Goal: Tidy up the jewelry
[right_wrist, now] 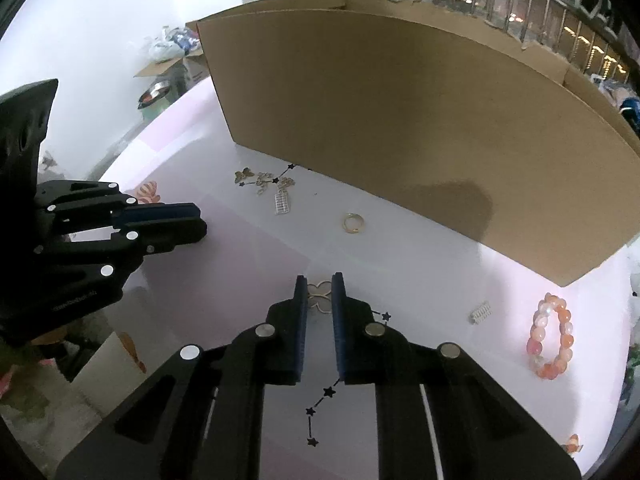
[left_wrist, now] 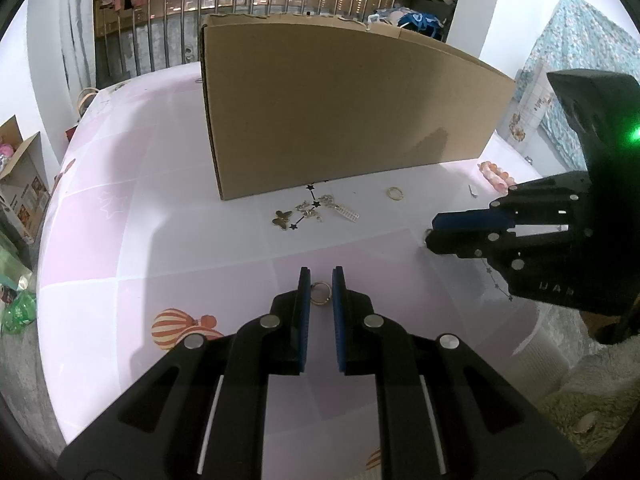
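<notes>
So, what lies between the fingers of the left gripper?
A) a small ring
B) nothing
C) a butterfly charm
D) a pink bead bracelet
A: the left wrist view shows a small ring on the table between the fingers of the left gripper.

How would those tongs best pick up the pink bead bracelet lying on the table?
The bracelet lies flat as an open loop, apart from the other pieces. It is probably best taken from straight above, with one finger inside the loop and one outside, pinching a single side across the beads. The long near or far side looks easiest, since the round beads might otherwise roll out of the pads.
</notes>
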